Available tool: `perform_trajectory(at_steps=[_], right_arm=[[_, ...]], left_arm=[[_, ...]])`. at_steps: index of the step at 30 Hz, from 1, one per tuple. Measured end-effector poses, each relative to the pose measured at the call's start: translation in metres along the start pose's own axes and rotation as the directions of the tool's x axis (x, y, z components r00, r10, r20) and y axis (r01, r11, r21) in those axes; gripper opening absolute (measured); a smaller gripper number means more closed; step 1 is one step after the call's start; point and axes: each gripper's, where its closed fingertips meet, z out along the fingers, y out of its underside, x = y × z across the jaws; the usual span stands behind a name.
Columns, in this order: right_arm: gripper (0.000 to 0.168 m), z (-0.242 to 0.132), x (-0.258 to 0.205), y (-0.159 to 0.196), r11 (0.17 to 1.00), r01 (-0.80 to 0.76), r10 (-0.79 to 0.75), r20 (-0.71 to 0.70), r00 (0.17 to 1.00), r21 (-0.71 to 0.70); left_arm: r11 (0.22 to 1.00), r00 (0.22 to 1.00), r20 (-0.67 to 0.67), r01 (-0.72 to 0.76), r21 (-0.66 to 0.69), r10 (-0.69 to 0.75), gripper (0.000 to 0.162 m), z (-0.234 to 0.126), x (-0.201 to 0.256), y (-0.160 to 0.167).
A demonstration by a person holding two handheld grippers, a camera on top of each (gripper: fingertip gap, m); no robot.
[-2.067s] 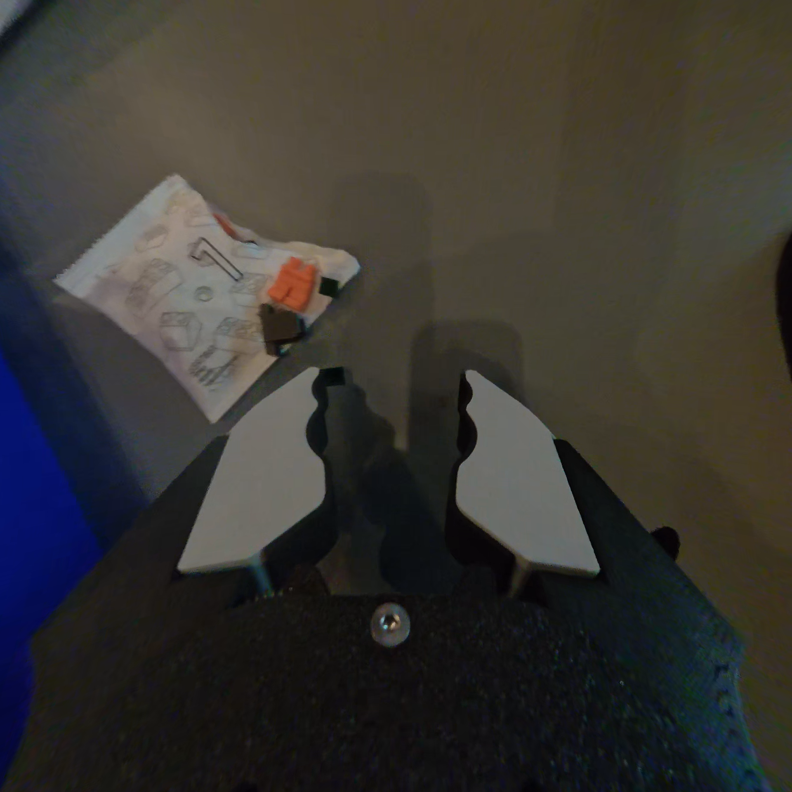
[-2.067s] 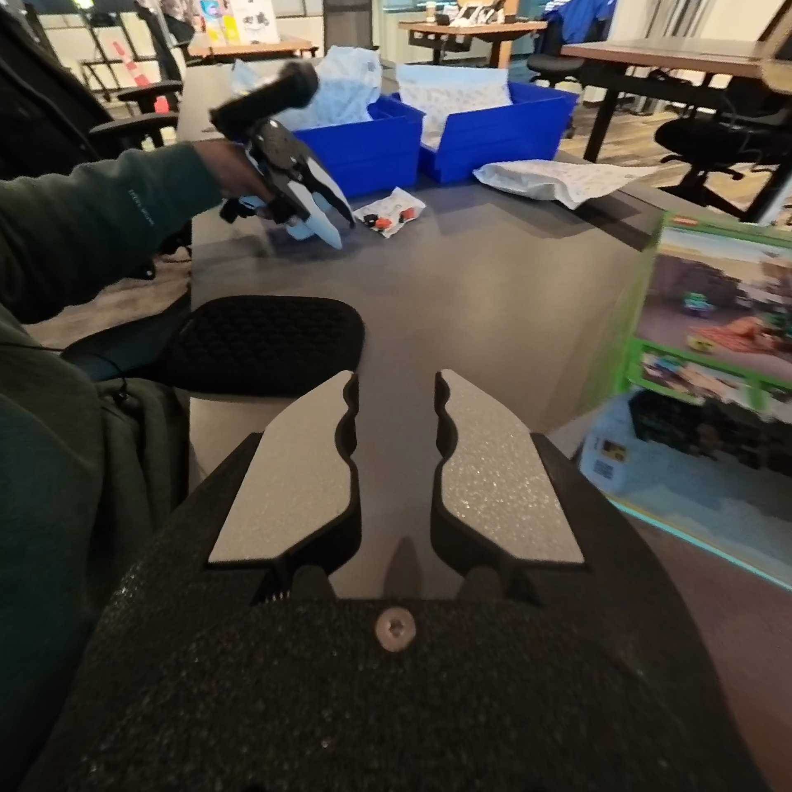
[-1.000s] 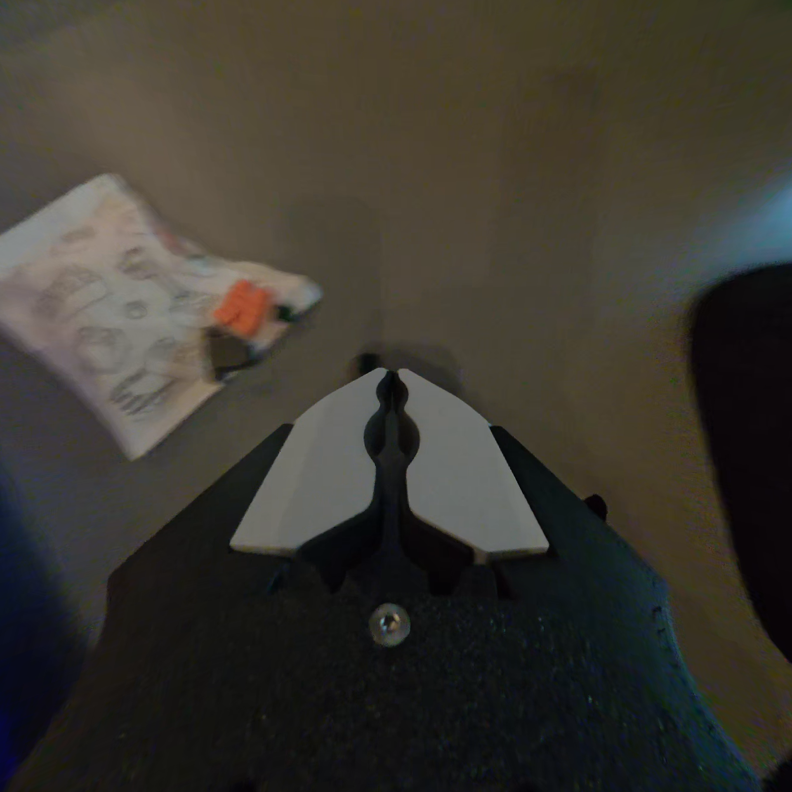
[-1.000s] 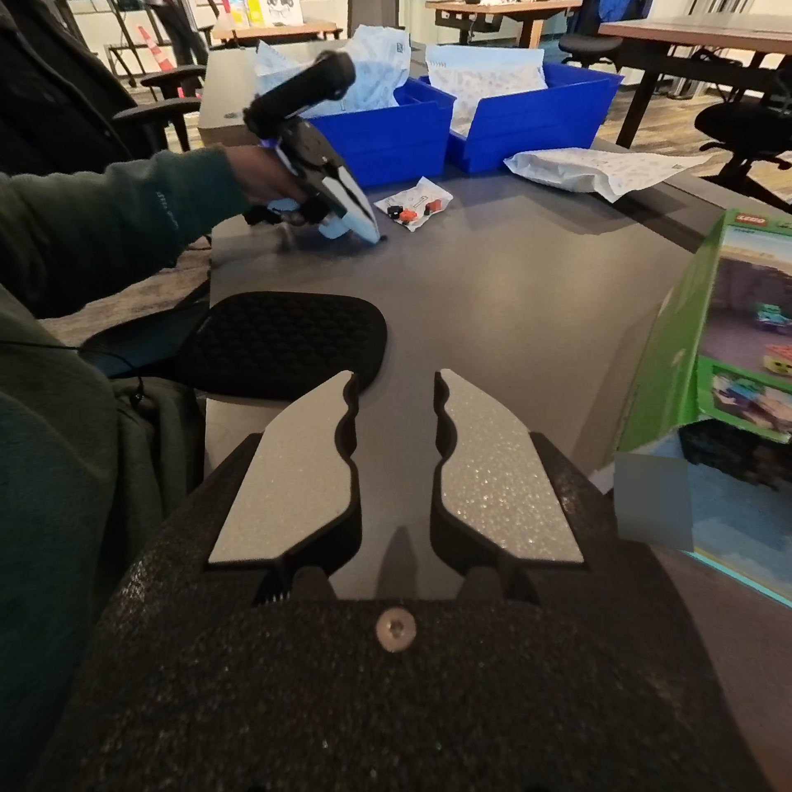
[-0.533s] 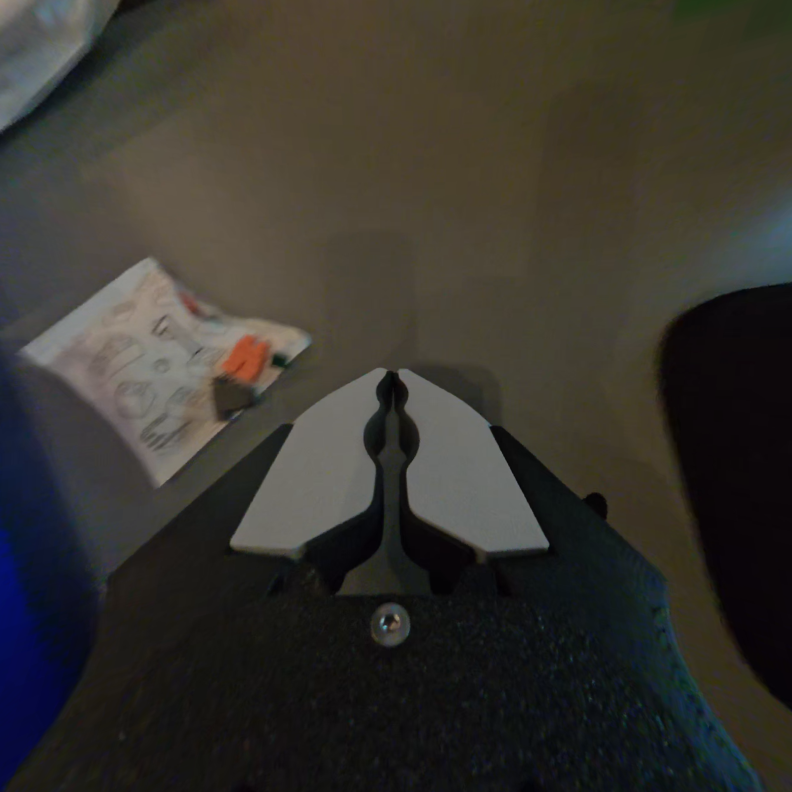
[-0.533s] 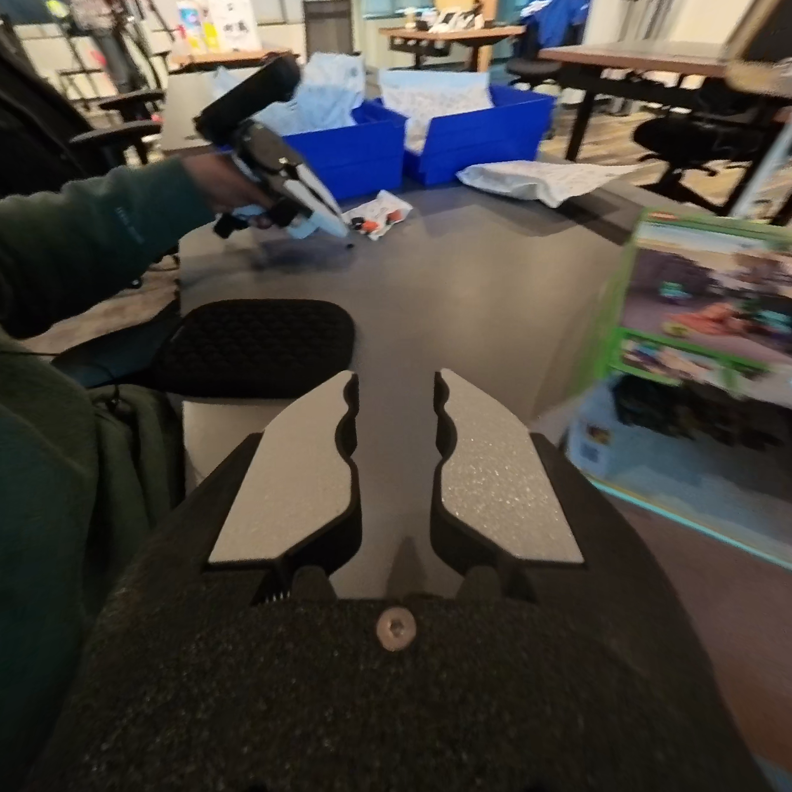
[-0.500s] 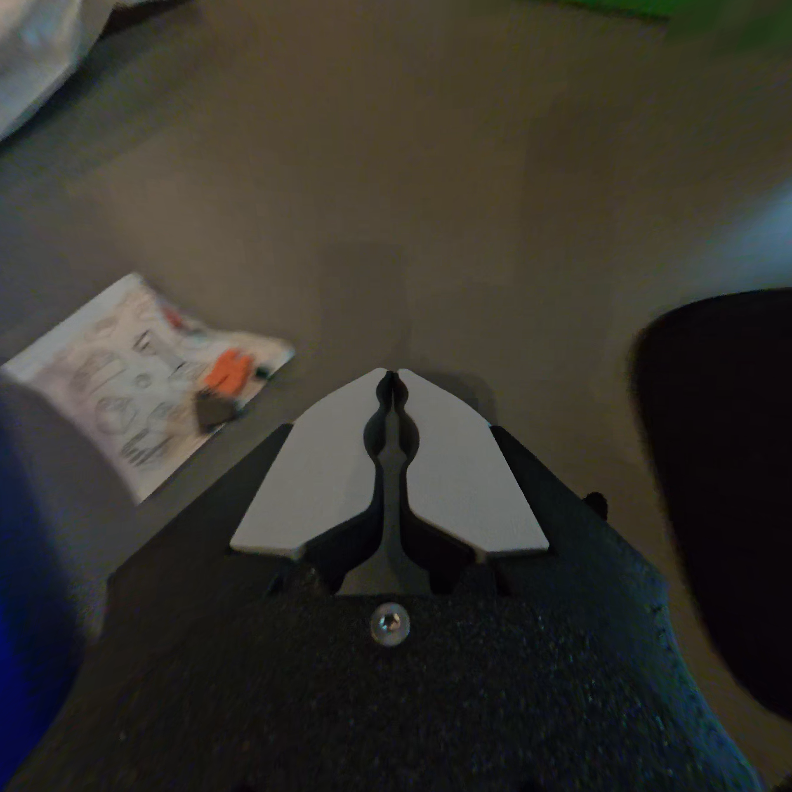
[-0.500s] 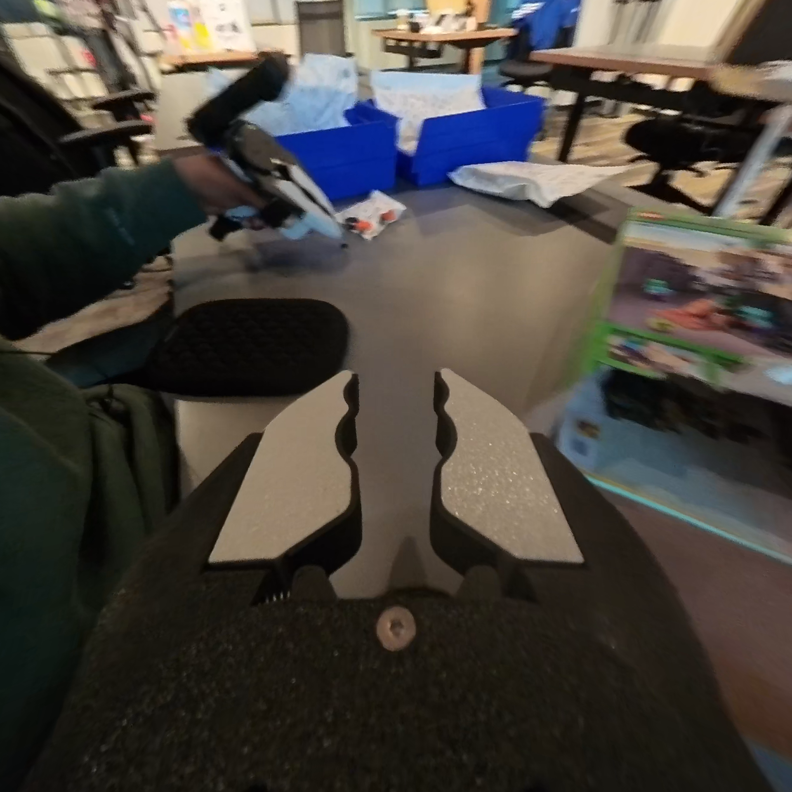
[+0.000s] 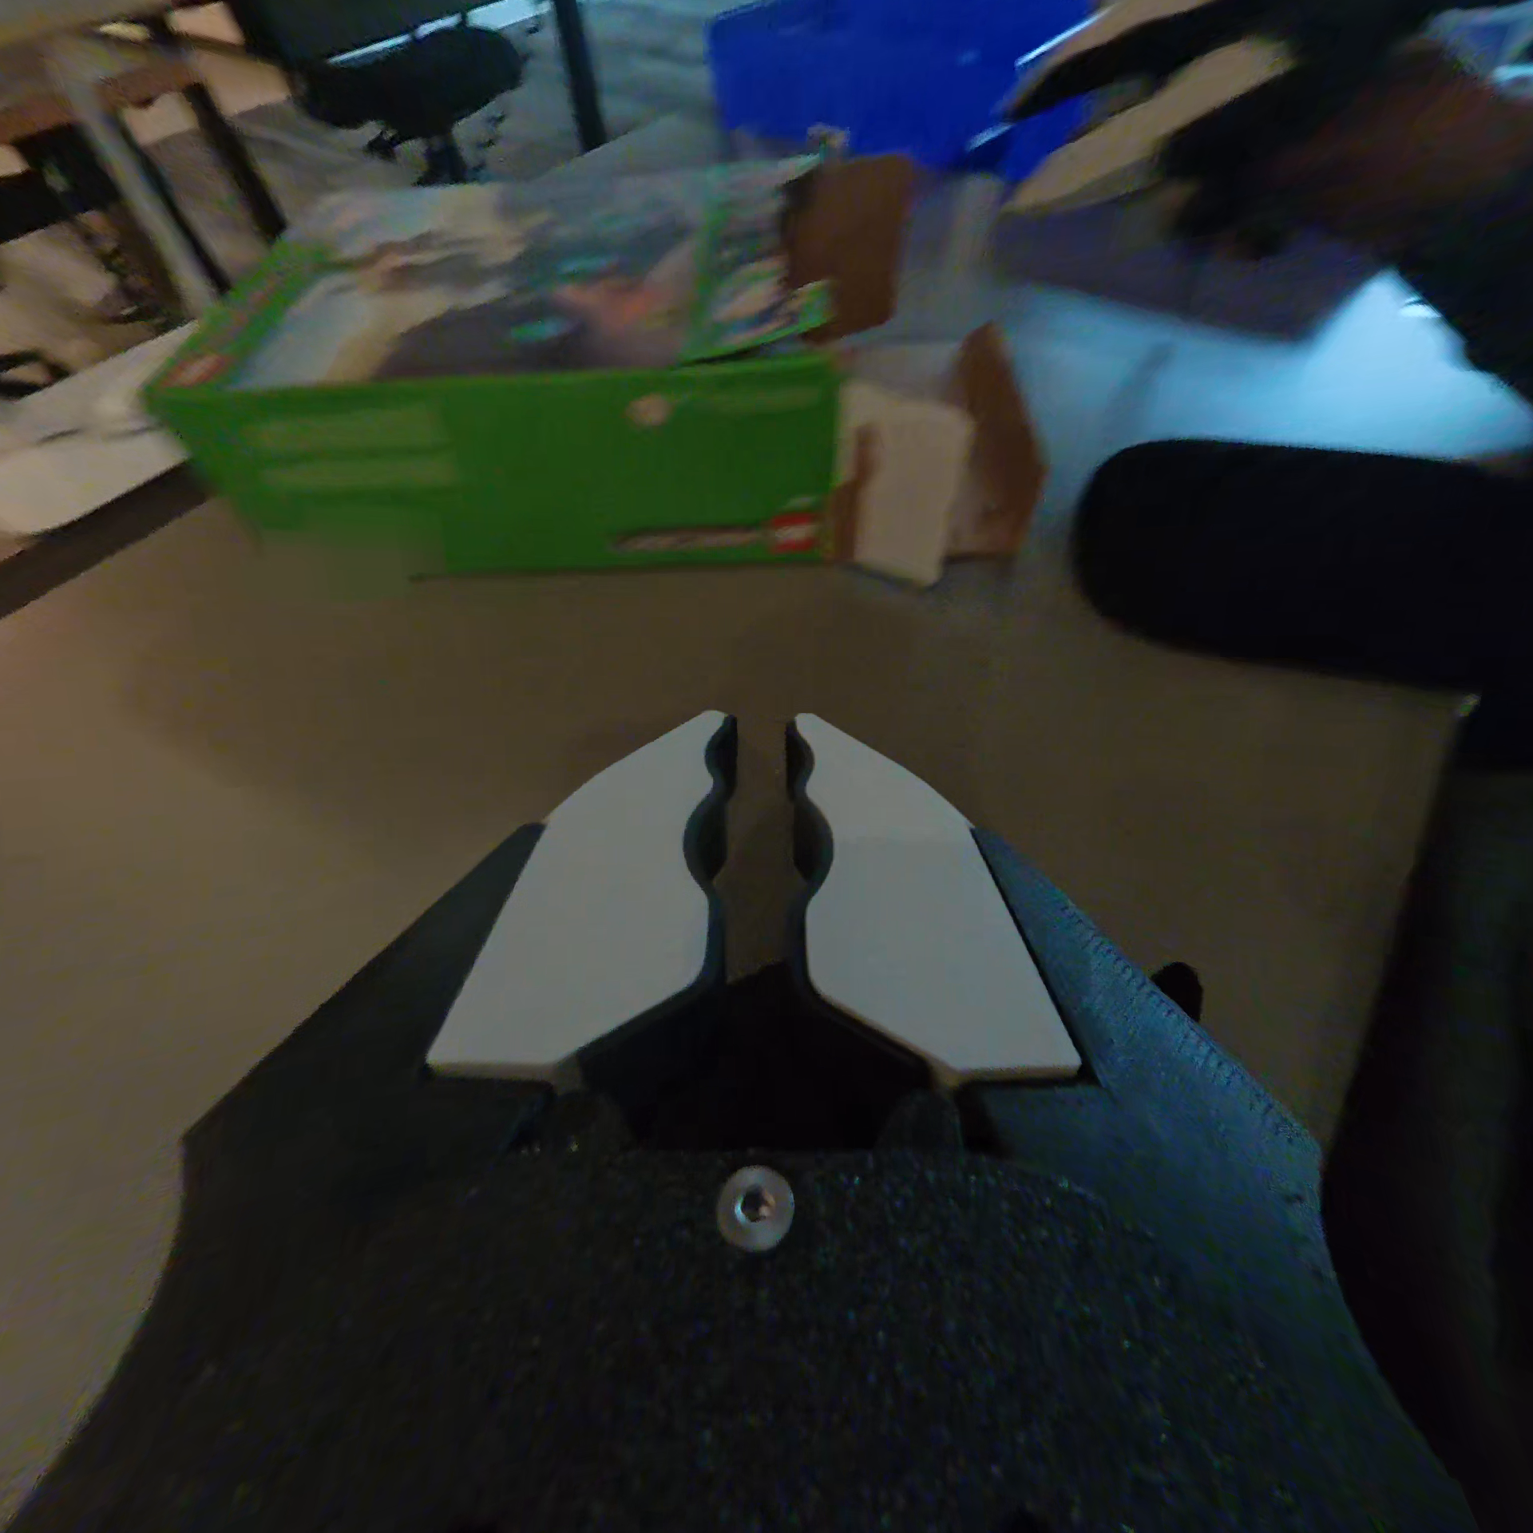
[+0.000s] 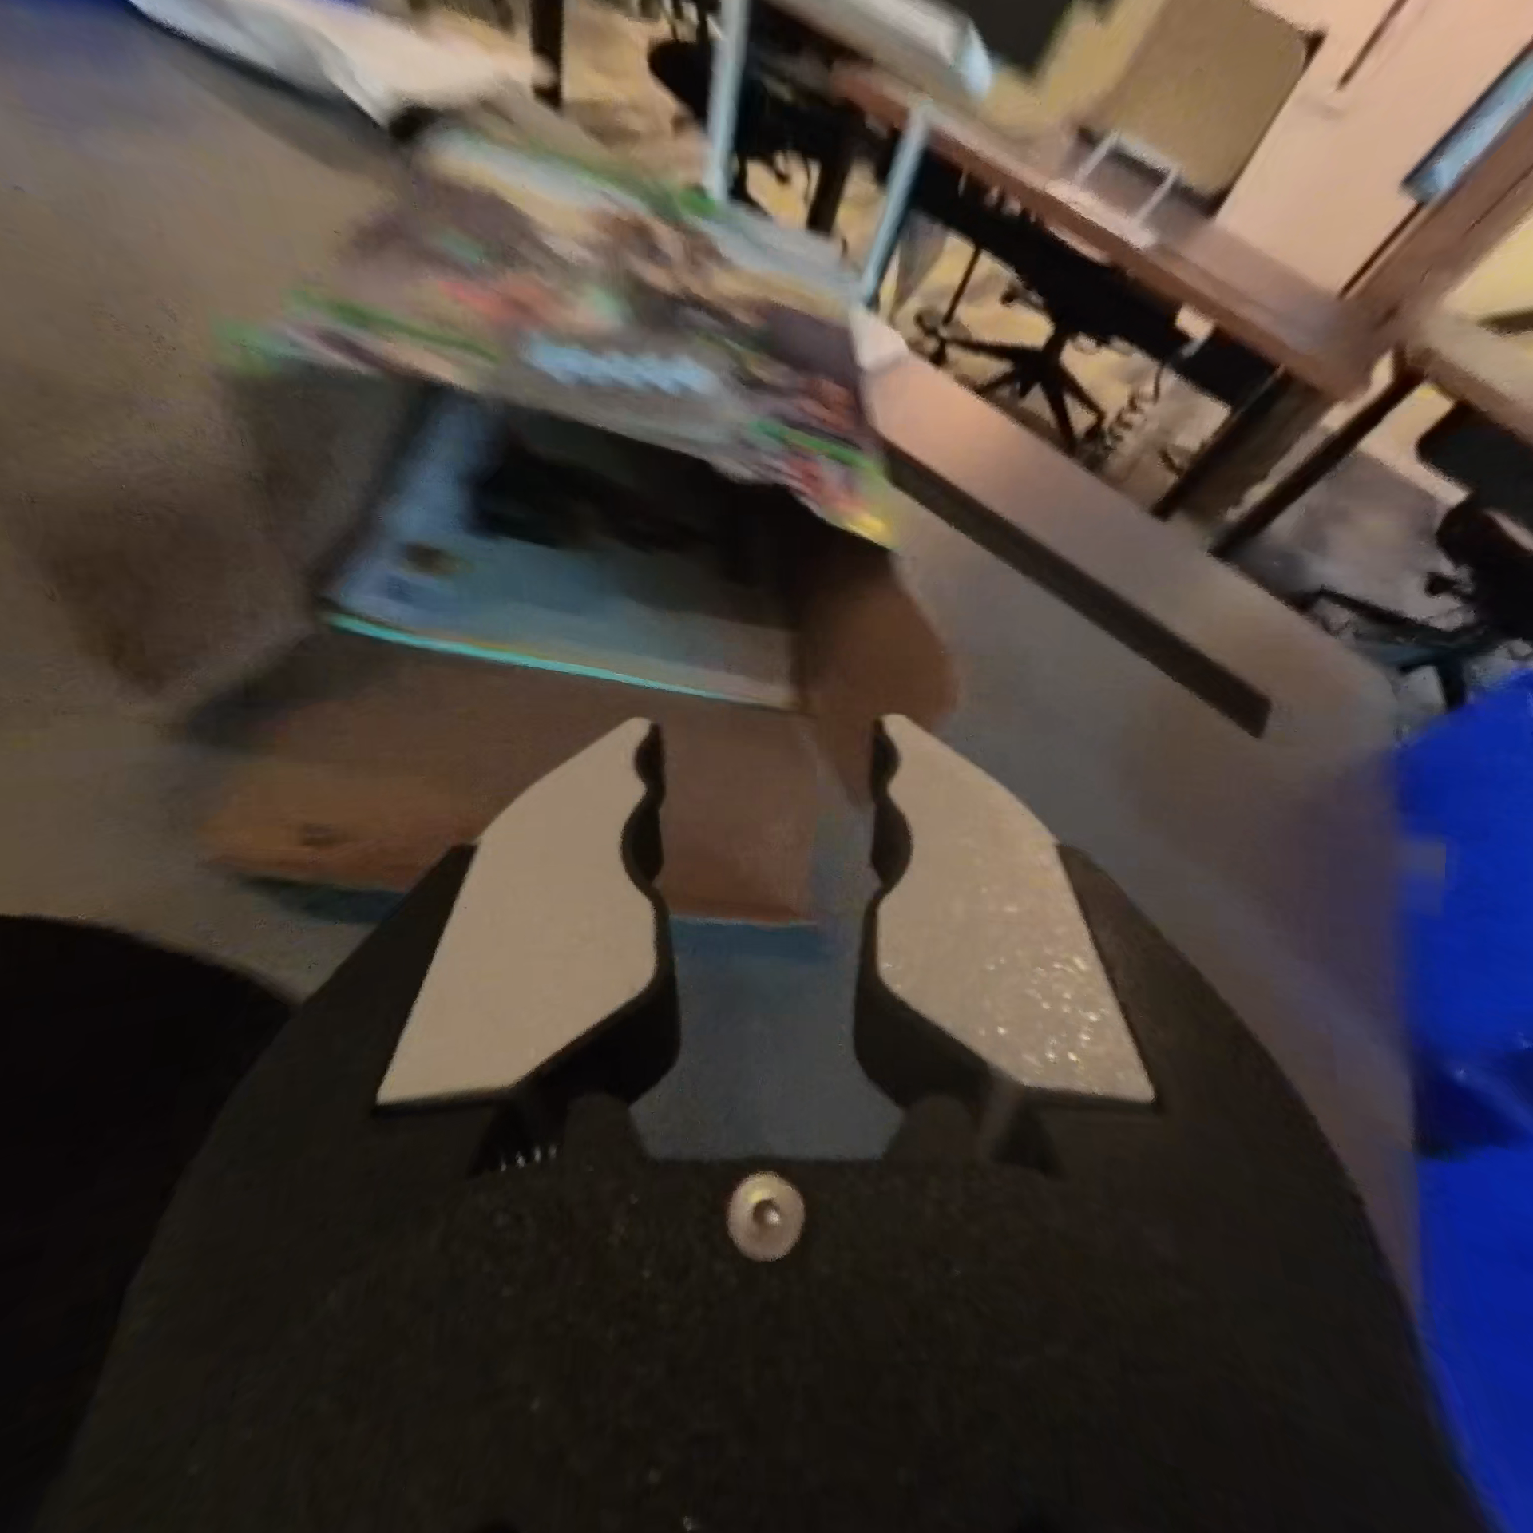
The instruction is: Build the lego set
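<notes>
A: On the grey surface (image 9: 249,813) ahead of me sits the green lego box (image 9: 514,464), lying flat, its end flap (image 9: 846,240) standing open toward my right. Nothing built yet, I'd say.

B: Your grippers?

A: My left gripper (image 9: 760,730) has its jaws parted by a narrow gap with nothing between them, low over bare surface, well short of the box. My right gripper (image 10: 767,730) is spread wider, also empty, pointing at the open end of the box (image 10: 581,390), which is badly blurred in that view.

B: How will the box handle?

A: Thin cardboard, I reckon: light, stiff along the edges, likely to buckle if I squeeze a broad face. The printed panels look glossy, so probably slick. I'd pinch a flap or a corner edge, one gripper steadying the green side wall while the other goes in at the open end.

B: Anything inside?

A: Something white (image 9: 904,489) shows at the mouth; I can't tell what it is.
</notes>
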Motion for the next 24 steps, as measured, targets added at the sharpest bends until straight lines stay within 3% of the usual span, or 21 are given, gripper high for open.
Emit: perform_trajectory(at_steps=[3, 7, 8, 10, 13, 16, 19, 21, 24], right_arm=[[0.068, 0.032, 0.033, 0.022, 0.997, -0.067, 0.070, 0.078, 0.995, -0.036], [0.071, 0.067, 0.042, 0.024, 0.987, -0.161, 0.160, 0.218, 0.963, -0.013], [0.062, 0.074, 0.038, 0.025, 0.984, -0.173, 0.177, 0.251, 0.952, -0.037], [0.006, 0.083, 0.029, 0.030, 0.978, -0.168, 0.195, 0.257, 0.947, -0.123], [0.001, 0.079, 0.018, 0.021, 0.955, -0.230, 0.260, 0.158, 0.953, -0.185], [0.001, 0.063, -0.007, 0.007, 0.908, -0.346, 0.387, 0.157, 0.909, -0.236], [0.001, 0.052, -0.029, -0.002, 0.900, -0.335, 0.387, 0.155, 0.909, -0.279], [0.001, 0.046, -0.040, -0.008, 0.899, -0.331, 0.388, 0.172, 0.905, -0.288], [0.001, 0.038, -0.052, -0.019, 0.905, -0.320, 0.384, 0.220, 0.897, -0.279]], left_arm=[[1.000, 1.000, -0.009, -0.026, -0.001, 0.026, 0.017, 0.017, 0.023, -0.007], [1.000, 0.998, -0.058, 0.006, 0.015, -0.005, 0.021, 0.034, 0.050, -0.012], [1.000, 0.997, -0.069, 0.023, 0.019, -0.022, 0.022, 0.039, 0.056, -0.013], [0.999, 0.996, -0.072, 0.051, 0.007, -0.051, 0.028, 0.050, 0.063, -0.012], [0.997, 0.996, -0.033, 0.080, -0.014, -0.080, 0.042, 0.064, 0.064, -0.011], [0.992, 0.993, 0.008, 0.119, -0.043, -0.119, 0.063, 0.077, 0.059, -0.004], [0.989, 0.986, 0.089, 0.144, -0.041, -0.140, 0.074, 0.087, 0.042, 0.000], [0.989, 0.980, 0.141, 0.145, -0.042, -0.138, 0.069, 0.088, 0.031, 0.001], [0.995, 0.967, 0.246, 0.079, -0.066, -0.060, 0.033, 0.077, 0.009, -0.002]])
